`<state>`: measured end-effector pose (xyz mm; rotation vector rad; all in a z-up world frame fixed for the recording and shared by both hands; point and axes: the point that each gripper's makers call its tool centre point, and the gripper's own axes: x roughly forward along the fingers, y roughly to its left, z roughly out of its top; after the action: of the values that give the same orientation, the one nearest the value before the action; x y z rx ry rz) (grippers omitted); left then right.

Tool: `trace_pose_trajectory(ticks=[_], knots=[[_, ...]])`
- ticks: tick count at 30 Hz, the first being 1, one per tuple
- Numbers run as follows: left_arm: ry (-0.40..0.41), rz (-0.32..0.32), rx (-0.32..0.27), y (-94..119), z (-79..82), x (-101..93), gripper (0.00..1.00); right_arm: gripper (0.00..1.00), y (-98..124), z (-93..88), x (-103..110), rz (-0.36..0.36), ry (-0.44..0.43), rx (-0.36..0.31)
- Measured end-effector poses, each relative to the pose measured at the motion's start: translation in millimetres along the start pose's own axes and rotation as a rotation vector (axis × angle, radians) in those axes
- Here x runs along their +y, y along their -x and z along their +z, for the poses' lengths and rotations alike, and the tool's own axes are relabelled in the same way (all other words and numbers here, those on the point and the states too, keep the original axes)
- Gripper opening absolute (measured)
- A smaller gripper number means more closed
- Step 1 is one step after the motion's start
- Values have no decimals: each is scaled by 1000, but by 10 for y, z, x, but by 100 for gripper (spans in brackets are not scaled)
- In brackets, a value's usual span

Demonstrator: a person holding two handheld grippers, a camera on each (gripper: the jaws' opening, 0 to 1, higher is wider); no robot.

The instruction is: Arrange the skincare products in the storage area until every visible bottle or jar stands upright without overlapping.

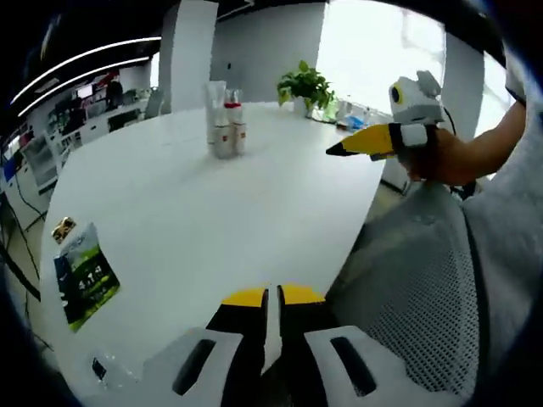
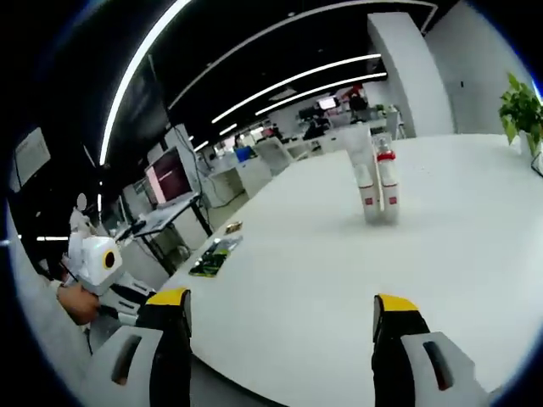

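Note:
Several skincare bottles [image 1: 226, 127] stand upright in a tight cluster on the far part of the white table [image 1: 195, 220]: a tall pale tube, a white bottle with a red cap, and clear ones. In the right gripper view the cluster [image 2: 377, 191] is ahead, right of centre. My left gripper [image 1: 271, 298] is low over the table's near edge, jaws together with nothing between them. My right gripper [image 2: 282, 309] stands open and empty, well short of the bottles. It also appears side-on, the right gripper [image 1: 348, 148] held by a hand past the table's right edge.
A green packet [image 1: 85, 275] lies flat near the table's left edge, also seen as the packet [image 2: 212, 259]. A potted plant [image 1: 305, 85] stands at the far edge. A grey mesh chair [image 1: 416, 280] sits beside the table. A hand [image 2: 76, 301] shows at far left.

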<state>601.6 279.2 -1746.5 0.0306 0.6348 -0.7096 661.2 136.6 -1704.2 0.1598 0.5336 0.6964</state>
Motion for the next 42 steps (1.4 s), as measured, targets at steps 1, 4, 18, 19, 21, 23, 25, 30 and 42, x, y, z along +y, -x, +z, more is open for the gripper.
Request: trace_pose_trajectory(ticks=[1,4,18,19,21,23,25,30,42], knots=[[38,11,-19,-5,16,37,0,87,-9,7,15,6,1,-2],[99,-49,-65,-15,81,64,0,85,-40,14,83,13,42,12],[363,8,-188,93,463,583,4,67,-111,-98,270,22,249,36],[376,19,-187,84,456,631,4,68,-124,-116,270,20,275,42],[397,46,-153,67,403,728,6,69,-147,-142,261,6,316,47],[423,83,-115,55,335,835,14,70,-167,-169,268,1,330,59],[500,162,-68,37,231,1028,36,73,-184,-187,284,0,357,60],[456,305,-35,75,188,1440,64,73,-207,-277,341,16,431,97],[401,553,78,117,150,2366,98,69,-215,-254,253,-23,448,96]])
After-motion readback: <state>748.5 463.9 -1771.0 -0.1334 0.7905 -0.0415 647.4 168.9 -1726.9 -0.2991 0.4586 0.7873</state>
